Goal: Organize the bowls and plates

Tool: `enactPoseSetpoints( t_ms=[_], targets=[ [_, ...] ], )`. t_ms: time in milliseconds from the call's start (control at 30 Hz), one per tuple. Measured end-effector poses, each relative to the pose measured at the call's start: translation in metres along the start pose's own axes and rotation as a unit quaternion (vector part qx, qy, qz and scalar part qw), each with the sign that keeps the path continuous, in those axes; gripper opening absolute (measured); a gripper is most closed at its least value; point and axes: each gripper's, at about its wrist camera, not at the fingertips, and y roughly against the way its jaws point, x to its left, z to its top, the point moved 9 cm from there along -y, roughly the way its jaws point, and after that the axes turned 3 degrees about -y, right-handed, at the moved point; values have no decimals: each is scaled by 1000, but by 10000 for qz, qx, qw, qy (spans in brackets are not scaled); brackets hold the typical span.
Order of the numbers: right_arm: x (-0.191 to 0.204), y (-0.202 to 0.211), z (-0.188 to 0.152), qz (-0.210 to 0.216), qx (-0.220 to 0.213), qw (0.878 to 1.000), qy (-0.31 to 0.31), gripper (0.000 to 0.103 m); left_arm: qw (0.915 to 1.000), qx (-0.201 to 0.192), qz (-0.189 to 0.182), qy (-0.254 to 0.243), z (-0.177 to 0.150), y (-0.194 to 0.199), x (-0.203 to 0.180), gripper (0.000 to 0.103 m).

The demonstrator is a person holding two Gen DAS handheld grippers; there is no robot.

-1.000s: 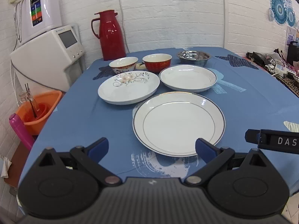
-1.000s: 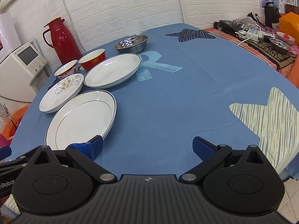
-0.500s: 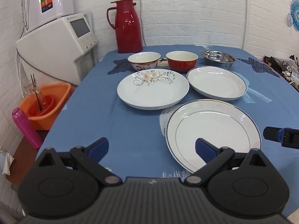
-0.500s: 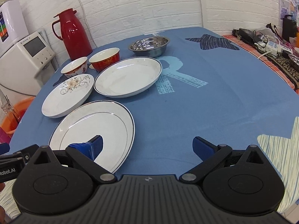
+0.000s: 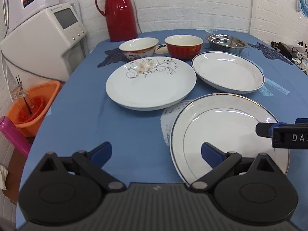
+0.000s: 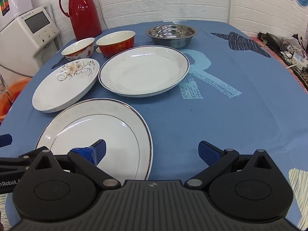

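Both grippers are wide open, holding nothing. The left gripper (image 5: 156, 152) and right gripper (image 6: 152, 150) hover over the counter's near edge, by the rimmed plate (image 5: 227, 132). Floral plate (image 5: 151, 82) and deep plate (image 5: 228, 72) sit mid-counter, and three bowls (image 5: 184, 45) line the far edge.

"DA" on right tool (image 5: 290, 137), "nRobot." on left tool (image 6: 9, 182), big "R" on tablecloth (image 6: 202, 73)
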Motion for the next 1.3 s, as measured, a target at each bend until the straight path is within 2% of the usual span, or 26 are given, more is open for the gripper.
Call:
enactPoseSetpoints(
  t_ms=[133, 400, 567, 700, 1033, 1300],
  targets=[
    [5, -6, -1, 23, 79, 9998, 165, 90, 9998, 98, -142, 20, -1, -6, -3, 99],
    [6, -18, -6, 130, 322, 9993, 108, 90, 9995, 186, -238, -22, -2, -16, -11, 98],
    [7, -19, -9, 71, 254, 9994, 235, 91, 9993, 258, -274, 1, -4, -22, -9, 98],
    [5, -16, -13, 224, -65, 9989, 414, 91, 9988, 363, -338, 40, -8, -28, -10, 96],
    [10, -16, -13, 443, 337, 9960, 702, 91, 9982, 395, -414, 161, -9, -28, -12, 96],
    [15, -15, -16, 463, 323, 9957, 741, 91, 9977, 373, -505, 266, -11, -30, -8, 96]
  ],
)
